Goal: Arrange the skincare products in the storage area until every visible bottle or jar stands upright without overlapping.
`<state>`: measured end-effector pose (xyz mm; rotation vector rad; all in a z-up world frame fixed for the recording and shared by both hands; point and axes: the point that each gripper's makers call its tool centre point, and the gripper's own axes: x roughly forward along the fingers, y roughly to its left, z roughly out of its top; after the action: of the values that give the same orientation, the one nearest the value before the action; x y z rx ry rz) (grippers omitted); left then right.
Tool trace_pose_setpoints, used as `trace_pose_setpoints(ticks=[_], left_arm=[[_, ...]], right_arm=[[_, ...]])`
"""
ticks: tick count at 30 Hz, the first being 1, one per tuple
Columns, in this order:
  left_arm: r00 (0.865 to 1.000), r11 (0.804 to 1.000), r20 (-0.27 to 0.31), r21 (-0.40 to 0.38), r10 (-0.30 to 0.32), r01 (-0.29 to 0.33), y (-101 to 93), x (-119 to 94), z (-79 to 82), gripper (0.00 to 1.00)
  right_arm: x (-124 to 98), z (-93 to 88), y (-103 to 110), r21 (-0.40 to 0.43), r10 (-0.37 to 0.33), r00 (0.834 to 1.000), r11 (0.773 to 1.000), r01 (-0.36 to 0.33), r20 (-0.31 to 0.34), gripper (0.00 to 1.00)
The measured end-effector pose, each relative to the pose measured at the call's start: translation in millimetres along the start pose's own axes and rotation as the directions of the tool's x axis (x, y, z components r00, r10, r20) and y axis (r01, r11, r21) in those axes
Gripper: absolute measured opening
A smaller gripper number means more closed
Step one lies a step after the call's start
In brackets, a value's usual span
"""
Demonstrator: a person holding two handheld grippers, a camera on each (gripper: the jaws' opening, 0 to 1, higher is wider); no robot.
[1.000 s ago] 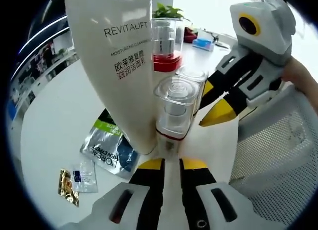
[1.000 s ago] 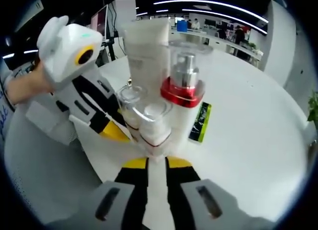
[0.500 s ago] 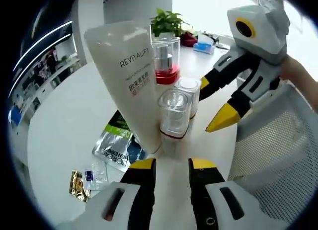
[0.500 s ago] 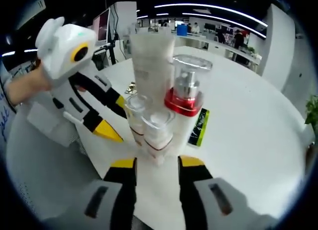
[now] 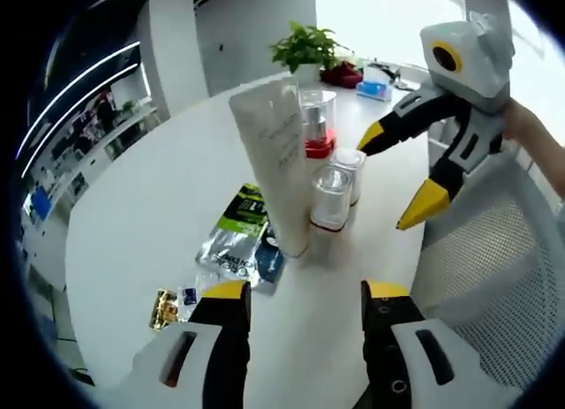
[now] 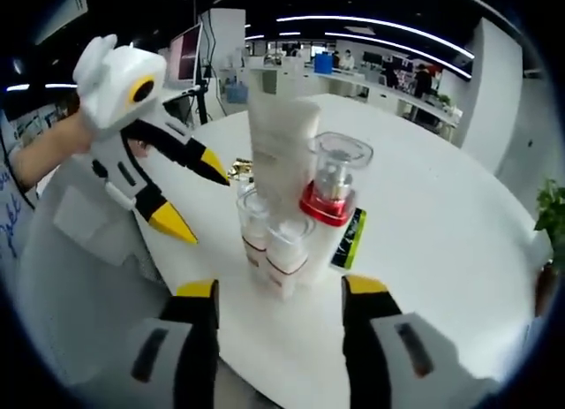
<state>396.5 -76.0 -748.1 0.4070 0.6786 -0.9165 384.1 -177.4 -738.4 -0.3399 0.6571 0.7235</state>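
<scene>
A tight cluster of skincare products is seen standing on the white desk (image 5: 132, 223): a tall white tube (image 5: 275, 166), a red-collared pump bottle (image 5: 317, 126), and two small clear-capped jars (image 5: 330, 197) just beside them. All four are upright, with long axes vertical; the tube is stood on its cap end, its crimped end pointing up. They are grouped closely, apparently so that they occupy little room while each remains separately visible, though whether they touch cannot be told. Flat sachets (image 5: 235, 244) lie on the desk to the near left of the tube. The left hand-held gripper (image 5: 300, 299) is held with its jaws spread, empty, clear of the cluster. The right hand-held gripper (image 6: 281, 296) is likewise spread and empty, and is also seen at the far right (image 5: 402, 175) of the left gripper view. The upright arrangement is judged essentially complete. A white mesh surface (image 5: 494, 276) lies to the right.
</scene>
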Motion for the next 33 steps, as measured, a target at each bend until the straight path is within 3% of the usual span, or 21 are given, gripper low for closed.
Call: trace_pose_setpoints(ticks=[6, 16, 19, 28, 33], left_arm=[[1.0, 1.0, 0.012, 0.007, 0.019, -0.019, 3.3, -13, 4.2, 0.57], [0.998, 0.999, 0.038, -0.009, 0.054, -0.054, 9.4, -40, 9.3, 0.69], [0.996, 0.997, 0.046, -0.013, 0.07, -0.07, 12.0, -47, 7.9, 0.69], [0.994, 0.993, 0.058, -0.085, 0.091, -0.086, 11.9, -68, -1.7, 0.82], [0.993, 0.992, 0.065, -0.086, 0.099, -0.093, 8.5, -80, -7.0, 0.89]], right_arm=[[-6, 7.8, 0, 0.022, -0.006, 1.0, 1.0, 0.005, 0.03, 0.74], [-16, 18.4, 5, -0.019, 0.002, 0.999, 1.0, -0.001, 0.055, 0.84], [-18, 19.6, 7, -0.026, 0.003, 0.998, 1.0, -0.002, 0.056, 0.86], [-28, 21.0, 14, -0.042, 0.006, 0.997, 0.999, -0.003, 0.074, 0.96], [-34, 23.3, 19, -0.055, 0.003, 0.997, 0.998, 0.001, 0.079, 0.98]])
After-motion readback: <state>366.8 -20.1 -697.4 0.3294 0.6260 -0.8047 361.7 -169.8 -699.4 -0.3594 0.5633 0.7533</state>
